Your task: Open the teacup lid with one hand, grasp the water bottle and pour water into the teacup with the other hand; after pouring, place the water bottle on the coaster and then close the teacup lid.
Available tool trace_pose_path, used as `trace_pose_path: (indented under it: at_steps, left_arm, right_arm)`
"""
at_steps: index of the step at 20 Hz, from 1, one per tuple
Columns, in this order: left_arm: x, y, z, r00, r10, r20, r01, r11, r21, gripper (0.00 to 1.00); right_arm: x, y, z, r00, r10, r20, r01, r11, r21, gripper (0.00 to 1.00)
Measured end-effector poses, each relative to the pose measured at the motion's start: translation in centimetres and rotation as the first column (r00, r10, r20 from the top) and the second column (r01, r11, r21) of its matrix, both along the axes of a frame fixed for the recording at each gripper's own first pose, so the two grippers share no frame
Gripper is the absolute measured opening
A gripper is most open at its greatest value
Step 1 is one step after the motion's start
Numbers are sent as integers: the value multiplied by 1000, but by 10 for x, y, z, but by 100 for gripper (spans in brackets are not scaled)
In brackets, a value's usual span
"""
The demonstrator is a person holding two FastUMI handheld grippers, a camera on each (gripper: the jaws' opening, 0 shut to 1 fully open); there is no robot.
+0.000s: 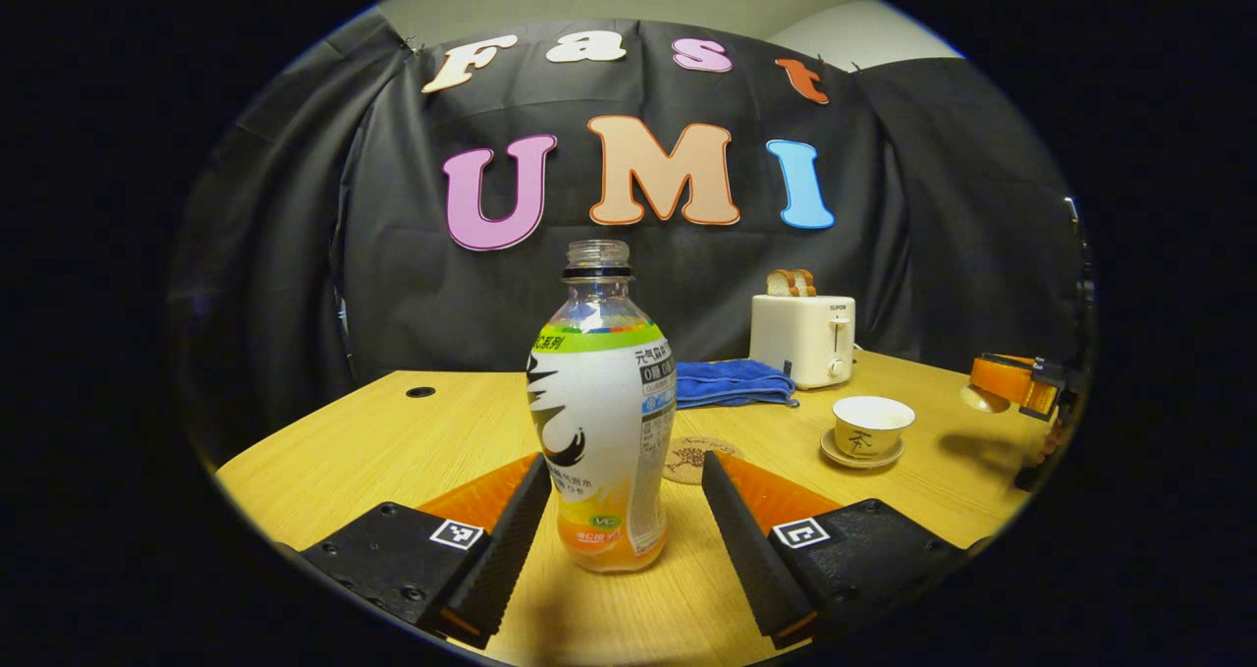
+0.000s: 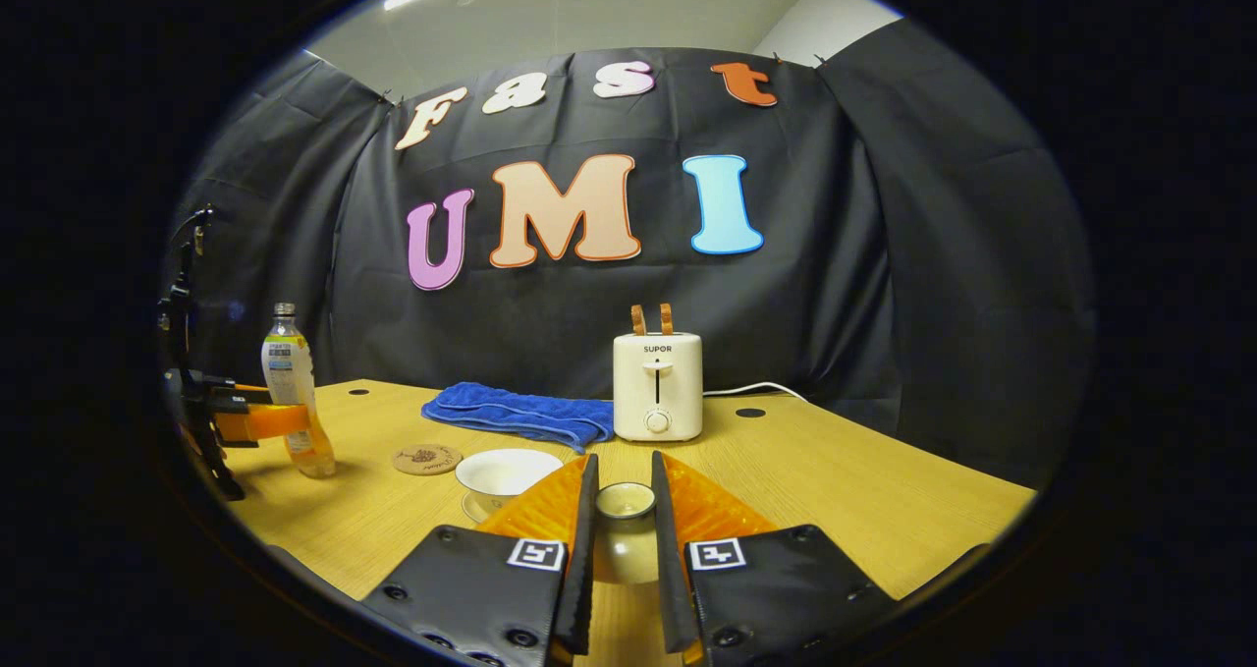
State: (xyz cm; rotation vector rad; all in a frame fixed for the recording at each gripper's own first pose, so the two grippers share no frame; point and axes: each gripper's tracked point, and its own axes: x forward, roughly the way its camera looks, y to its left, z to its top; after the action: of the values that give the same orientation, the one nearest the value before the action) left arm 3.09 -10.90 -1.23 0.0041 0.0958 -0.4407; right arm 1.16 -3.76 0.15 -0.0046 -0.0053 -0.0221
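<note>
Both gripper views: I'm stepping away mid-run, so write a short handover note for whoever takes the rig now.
Left gripper: open, jaws on either side of the water bottle, not yet pressing it; bottle upright on the table, uncapped.
Right gripper: shut on the teacup lid, held beside the teacup.
Teacup sits uncovered on its saucer; the coaster lies bare between bottle and cup.
Done: lid off.
Left: grip the bottle, pour into the teacup, set the bottle on the coaster, put the lid back.
</note>
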Motion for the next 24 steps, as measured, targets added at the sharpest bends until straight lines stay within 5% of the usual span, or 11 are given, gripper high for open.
trace_pose_path:
  at_steps: [3,9,10,17,21,24]
  left_arm:
    - [8,-6,-12,999,-4,-38,5,1000,29,90]
    - [31,-20,-15,998,4,-67,1,998,67,74]
    - [32,-20,-15,998,13,-65,-8,997,72,64]
    - [43,-24,-18,994,102,-31,-94,976,197,52]
    - [51,-30,-13,993,115,28,-117,925,361,49]
    - [64,-31,2,986,102,134,-159,821,549,49]
  right_arm:
    - [-2,2,0,1000,8,-2,-8,1000,0,33]
    - [-1,2,0,1000,14,-3,-14,1000,0,32]
    - [-1,2,0,1000,14,-4,-14,1000,0,31]
    - [-1,-1,1,1000,3,-3,-3,1000,0,31]
    - [0,-5,1,1000,-2,-4,2,1000,0,33]
    - [1,-17,2,1000,-30,-4,30,1000,-1,33]
